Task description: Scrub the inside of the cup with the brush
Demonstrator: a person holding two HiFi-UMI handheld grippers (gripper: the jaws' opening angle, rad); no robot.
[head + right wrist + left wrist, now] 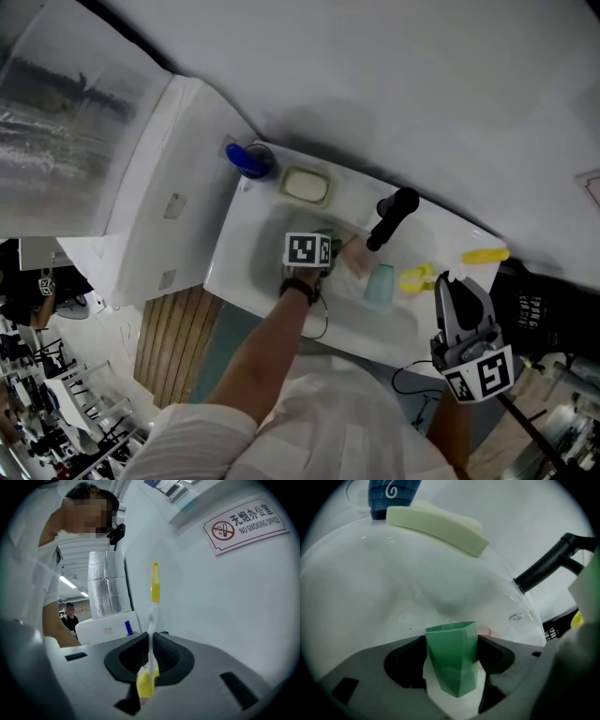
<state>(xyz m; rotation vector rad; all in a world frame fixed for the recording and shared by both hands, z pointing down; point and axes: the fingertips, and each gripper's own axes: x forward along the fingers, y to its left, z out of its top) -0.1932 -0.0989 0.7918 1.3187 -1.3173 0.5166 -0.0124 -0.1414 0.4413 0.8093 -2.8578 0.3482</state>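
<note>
So the left gripper [452, 645] is down in the white sink [246, 246], pointing steeply into the basin, and it's got the green faceted cup [453, 667] clamped between its jaws, both pads pressed against the sides. The cup's open end faces away from the gripper, toward the bottom of the basin.

Past the left gripper's jaws, up on the far rim, there's a pale green soap bar [440, 524] and a blue bottle [391, 491] with a white swirl logo on it. Couldn't read any actual brand name. Off to the right of the jaws the black faucet [548, 566] sticks out over the bowl, and below it there's something black with white print [551, 632], too small and blurry to read.

The right gripper [151, 651] is held off to the side of the sink, pretty much level, jaws shut tight on the yellow and white brush [152, 616]. The brush stands up out of the jaws with its yellow end on top.

Best bit for label hunters: on the wall up and to the right of the right gripper's jaws there's a sign [246, 524] with a red no-smoking symbol, the Chinese text 无烟办公室 and "NO SMOKING OFFICE" underneath
</note>
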